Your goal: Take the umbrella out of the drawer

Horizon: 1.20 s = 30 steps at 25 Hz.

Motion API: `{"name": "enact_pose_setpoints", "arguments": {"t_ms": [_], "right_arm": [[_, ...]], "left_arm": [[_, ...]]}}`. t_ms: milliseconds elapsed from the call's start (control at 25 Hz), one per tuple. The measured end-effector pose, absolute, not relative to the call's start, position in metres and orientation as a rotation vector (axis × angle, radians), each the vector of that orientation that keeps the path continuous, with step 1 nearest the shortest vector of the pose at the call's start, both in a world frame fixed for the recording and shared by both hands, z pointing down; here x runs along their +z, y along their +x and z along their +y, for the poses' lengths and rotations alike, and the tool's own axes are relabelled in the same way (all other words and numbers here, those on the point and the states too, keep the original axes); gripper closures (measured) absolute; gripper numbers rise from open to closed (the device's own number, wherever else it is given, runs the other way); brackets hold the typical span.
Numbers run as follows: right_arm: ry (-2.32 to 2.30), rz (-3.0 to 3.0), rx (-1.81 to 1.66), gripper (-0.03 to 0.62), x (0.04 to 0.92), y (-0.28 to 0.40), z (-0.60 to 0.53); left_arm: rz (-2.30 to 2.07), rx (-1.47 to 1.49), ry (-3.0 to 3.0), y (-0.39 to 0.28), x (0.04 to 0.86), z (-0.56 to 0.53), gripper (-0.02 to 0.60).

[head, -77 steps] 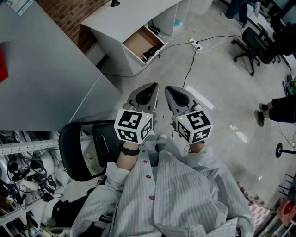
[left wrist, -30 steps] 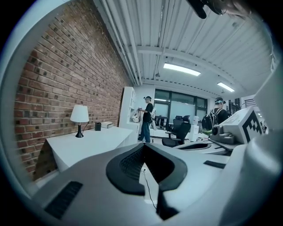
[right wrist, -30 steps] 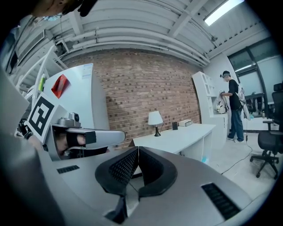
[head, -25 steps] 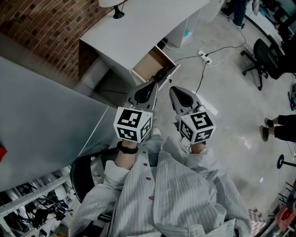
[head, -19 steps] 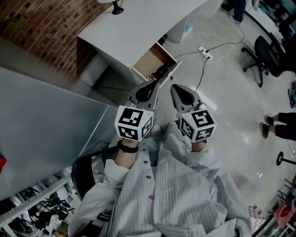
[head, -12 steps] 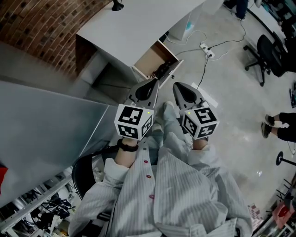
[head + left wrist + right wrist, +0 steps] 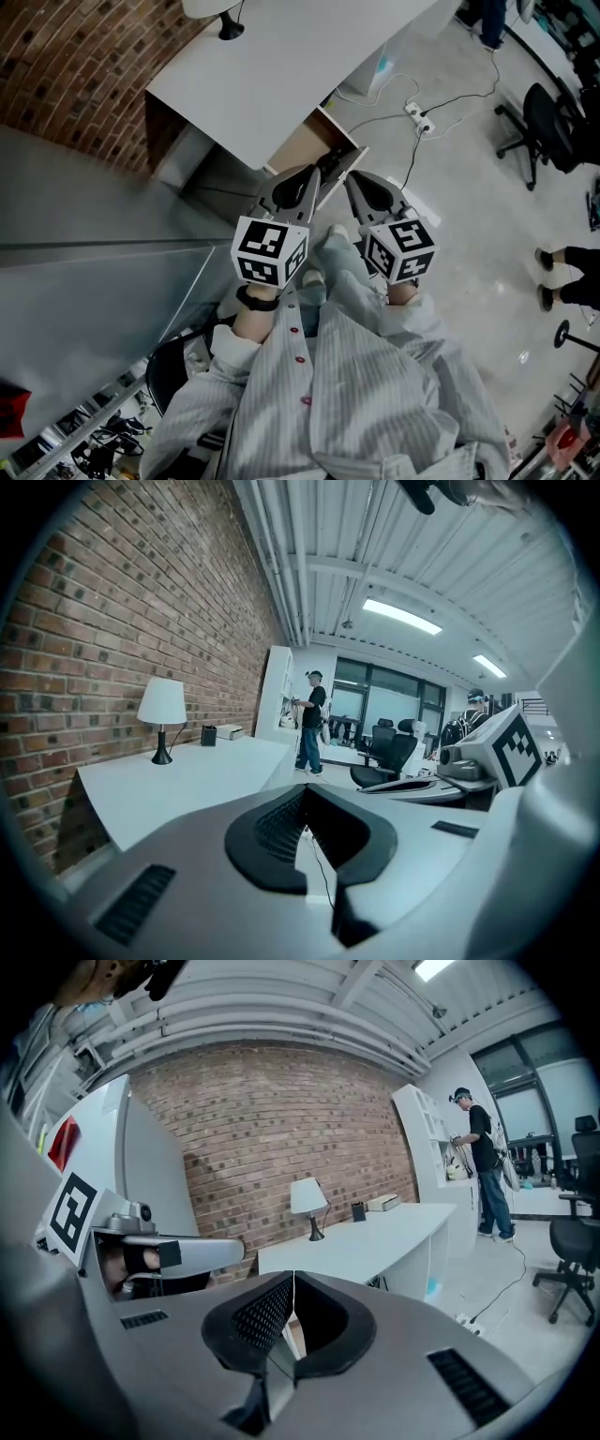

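In the head view a white desk [image 7: 281, 66] has one drawer [image 7: 298, 148] pulled open, its wooden inside showing. A dark thing, apparently the umbrella [image 7: 328, 163], lies at the drawer's front end. My left gripper [image 7: 312, 173] is shut and empty, its tip over the drawer's front edge. My right gripper [image 7: 351, 180] is also shut and empty, just right of the drawer. In the left gripper view the shut left gripper [image 7: 302, 791] hides the drawer. The right gripper view shows its pads meeting at the right gripper [image 7: 293, 1281], with the desk [image 7: 375, 1237] beyond.
A lamp [image 7: 161, 710] stands on the desk by the brick wall [image 7: 66, 56]. A grey partition [image 7: 94, 281] rises at my left. A power strip with cables [image 7: 417, 111] lies on the floor, an office chair [image 7: 553, 122] beyond. A person [image 7: 483, 1166] stands by shelves.
Both grippers have moved forward together and a little down, closer to the open drawer. The desk and drawer now sit nearer the grippers' tips. Both stayed shut.
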State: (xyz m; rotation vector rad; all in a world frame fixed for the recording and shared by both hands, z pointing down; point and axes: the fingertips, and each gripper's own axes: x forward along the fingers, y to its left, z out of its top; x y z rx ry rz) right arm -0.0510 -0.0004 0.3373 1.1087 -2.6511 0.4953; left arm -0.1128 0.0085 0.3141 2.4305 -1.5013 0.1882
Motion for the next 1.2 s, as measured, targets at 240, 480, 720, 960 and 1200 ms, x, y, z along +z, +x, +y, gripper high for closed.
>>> {"name": "enact_pose_setpoints", "arguments": {"t_ms": [240,480,720,960,1200], "right_arm": [[1.059,-2.652,0.495,0.559,0.33,-0.045,-0.065],[1.009,-2.663,0.486,0.559,0.323,-0.035,-0.121],[0.942,-2.672,0.479,0.559,0.329,-0.03,-0.156],[0.915,-2.657,0.497,0.559,0.338,-0.034,-0.175],[0.924,-2.624,0.524,0.559,0.351,-0.04,-0.181]], "left_arm": [[-1.538,0.186,2.395,-0.108,0.306,-0.055,0.572],[-1.569,0.189,2.371,-0.096,0.302,-0.107,0.572],[-1.599,0.204,2.333,-0.088,0.313,-0.142,0.572],[-1.577,0.239,2.299,-0.085,0.331,-0.16,0.572],[-1.527,0.281,2.297,-0.088,0.346,-0.17,0.572]]}}
